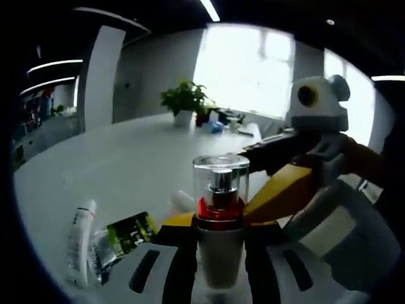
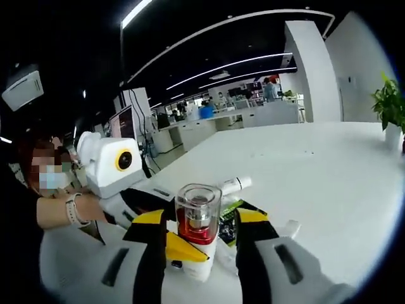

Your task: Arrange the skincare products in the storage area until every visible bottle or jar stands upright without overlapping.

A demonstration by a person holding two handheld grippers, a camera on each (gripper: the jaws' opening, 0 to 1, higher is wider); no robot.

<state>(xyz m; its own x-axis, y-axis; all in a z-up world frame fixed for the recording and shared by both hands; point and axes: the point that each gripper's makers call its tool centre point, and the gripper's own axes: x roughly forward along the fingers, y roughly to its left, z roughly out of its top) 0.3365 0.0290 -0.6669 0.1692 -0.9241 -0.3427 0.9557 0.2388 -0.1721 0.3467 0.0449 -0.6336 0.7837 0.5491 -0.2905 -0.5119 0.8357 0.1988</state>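
The pump bottle (image 1: 220, 218) stands upright near the table's (image 1: 120, 164) front edge, and I've got both my left gripper (image 1: 218, 269) and right gripper (image 2: 199, 244) closed around it. Next, I reckon: settle it, let go gently. The left gripper view catches a white tube (image 1: 80, 240) and a sachet (image 1: 130, 233) lying flat; the right gripper view shows a person (image 2: 47, 202).

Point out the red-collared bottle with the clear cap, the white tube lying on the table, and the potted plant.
red-collared bottle (image 1: 219, 209): left gripper view, on its red collar.
white tube (image 1: 81, 237): left gripper view, mid-body, lying on the table.
potted plant (image 1: 184, 98): left gripper view, on its leaves.
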